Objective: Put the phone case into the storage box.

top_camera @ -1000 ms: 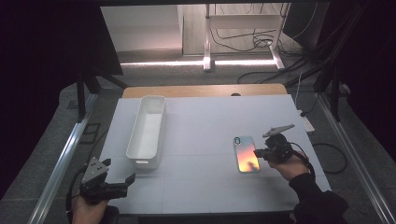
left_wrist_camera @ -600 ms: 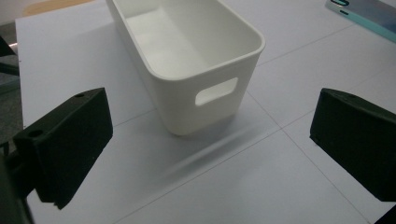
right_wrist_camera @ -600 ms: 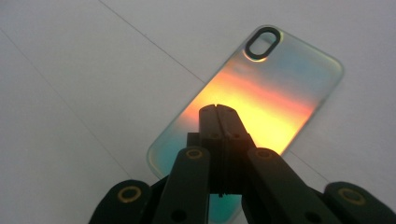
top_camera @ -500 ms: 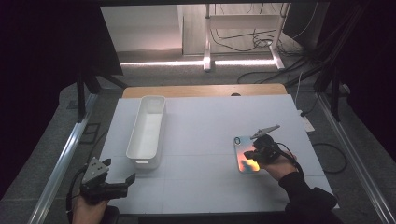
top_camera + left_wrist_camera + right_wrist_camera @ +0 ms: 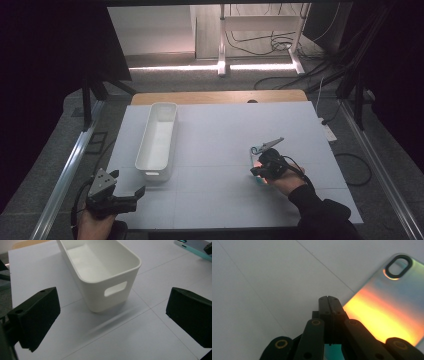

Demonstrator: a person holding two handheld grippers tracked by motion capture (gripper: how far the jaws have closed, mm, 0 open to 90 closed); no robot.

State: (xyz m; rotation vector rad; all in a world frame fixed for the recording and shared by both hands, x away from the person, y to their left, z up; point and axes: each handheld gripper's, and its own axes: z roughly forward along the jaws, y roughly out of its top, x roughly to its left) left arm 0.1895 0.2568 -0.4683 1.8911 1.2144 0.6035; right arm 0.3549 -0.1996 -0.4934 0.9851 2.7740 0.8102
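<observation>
The right tongs (image 5: 329,298) hung pressed together, gripping nothing, at the near edge of the phone case (image 5: 384,307) lying flat on the table (image 5: 210,150). The left tongs (image 5: 112,322) gaped wide near the white bin (image 5: 105,270). Closed tips would probably skid the slick case away.

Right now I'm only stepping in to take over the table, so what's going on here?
A person holds a gripper in each hand at a white table. The right gripper, jaws shut with nothing between them, is down at the edge of a shiny phone case lying flat on the table. The left gripper waits with jaws open near the table's front, facing the handle end of an empty white bin. The case is not yet lifted.
</observation>
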